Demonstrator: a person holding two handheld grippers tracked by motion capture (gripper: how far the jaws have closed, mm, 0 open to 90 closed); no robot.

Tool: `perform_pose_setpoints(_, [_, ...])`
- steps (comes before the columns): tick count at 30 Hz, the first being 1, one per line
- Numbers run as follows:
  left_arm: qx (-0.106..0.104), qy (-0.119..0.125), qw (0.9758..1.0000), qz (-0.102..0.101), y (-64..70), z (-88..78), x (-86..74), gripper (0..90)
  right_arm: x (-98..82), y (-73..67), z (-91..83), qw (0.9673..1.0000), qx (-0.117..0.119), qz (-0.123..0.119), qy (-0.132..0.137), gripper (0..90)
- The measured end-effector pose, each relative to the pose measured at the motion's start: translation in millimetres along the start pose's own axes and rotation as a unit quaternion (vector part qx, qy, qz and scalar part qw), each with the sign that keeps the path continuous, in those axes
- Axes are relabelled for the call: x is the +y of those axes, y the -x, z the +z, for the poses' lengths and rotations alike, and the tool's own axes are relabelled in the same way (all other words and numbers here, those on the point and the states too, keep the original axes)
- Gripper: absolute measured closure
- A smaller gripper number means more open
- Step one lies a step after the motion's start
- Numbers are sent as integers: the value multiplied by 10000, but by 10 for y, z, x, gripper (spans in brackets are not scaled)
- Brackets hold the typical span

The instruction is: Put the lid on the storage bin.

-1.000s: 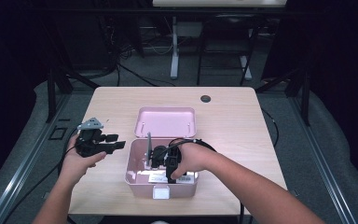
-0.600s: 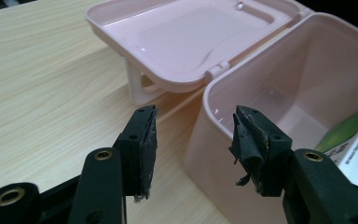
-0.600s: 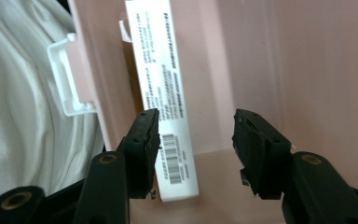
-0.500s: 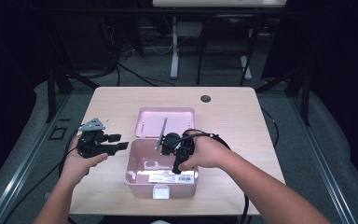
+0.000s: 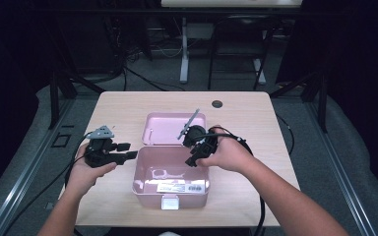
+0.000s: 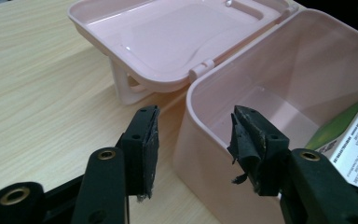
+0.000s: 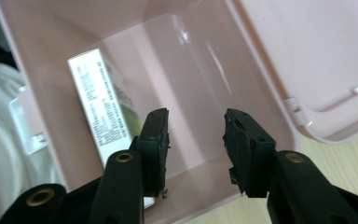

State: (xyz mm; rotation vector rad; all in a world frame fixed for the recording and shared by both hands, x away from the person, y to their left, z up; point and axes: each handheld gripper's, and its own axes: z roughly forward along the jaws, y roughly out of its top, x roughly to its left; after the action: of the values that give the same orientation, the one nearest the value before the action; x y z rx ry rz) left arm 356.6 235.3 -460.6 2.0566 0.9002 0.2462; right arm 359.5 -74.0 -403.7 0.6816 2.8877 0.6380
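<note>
Your right gripper [image 5: 193, 142], empty, jaws just narrowing, hovers over the pink box's [image 5: 142, 184] 1 o'clock corner; steady that box with your wide-open left gripper [image 5: 128, 150].

- The right gripper [image 5: 193, 142], a second ago low inside the pink box [image 5: 142, 173] with its hand over the box's middle, now sits higher, at the box's far right corner beside the hinge, just in front of the open lid [image 5: 163, 127].
- Its jaws have just been closing; in the right gripper view [image 7: 195, 135] they stand apart with nothing between them, looking down on the box floor.
- The white carton [image 5: 181, 187] on the box floor, earlier partly covered by the right hand [image 5: 226, 153], now lies uncovered along the box's near wall.
</note>
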Motion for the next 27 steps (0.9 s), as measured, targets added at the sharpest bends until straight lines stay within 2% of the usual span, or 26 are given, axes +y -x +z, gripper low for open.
perform_pose_setpoints(2, [-12, 14, 10000, -38, 12, 9, -1, 545, -30, 44, -10, 9998, -115, 114, 72, 603])
perform_pose_setpoints(7, [-60, 6, 9998, -187, 12, 15, -7, 564, -106, 164, -19, 9987, -230, 390, 239, 606])
perform_pose_setpoints(10, [-34, 13, 9997, -235, 12, 27, -17, 576, -159, 248, -14, 9970, -346, 585, 360, 607])
perform_pose_setpoints(14, [-113, -4, 9995, -288, 18, 36, -21, 597, -199, 347, -6, 9939, -500, 816, 545, 613])
perform_pose_setpoints(17, [-124, -8, 9995, -283, 30, 53, -24, 612, -214, 398, 9, 9926, -500, 965, 544, 655])
perform_pose_setpoints(22, [-186, -87, 9994, -266, 43, 70, -24, 634, -223, 454, 20, 9905, -519, 1135, 581, 665])
perform_pose_setpoints(27, [-196, -117, 9994, -252, 55, 88, -28, 648, -224, 564, 39, 9861, -650, 1377, 670, 660])
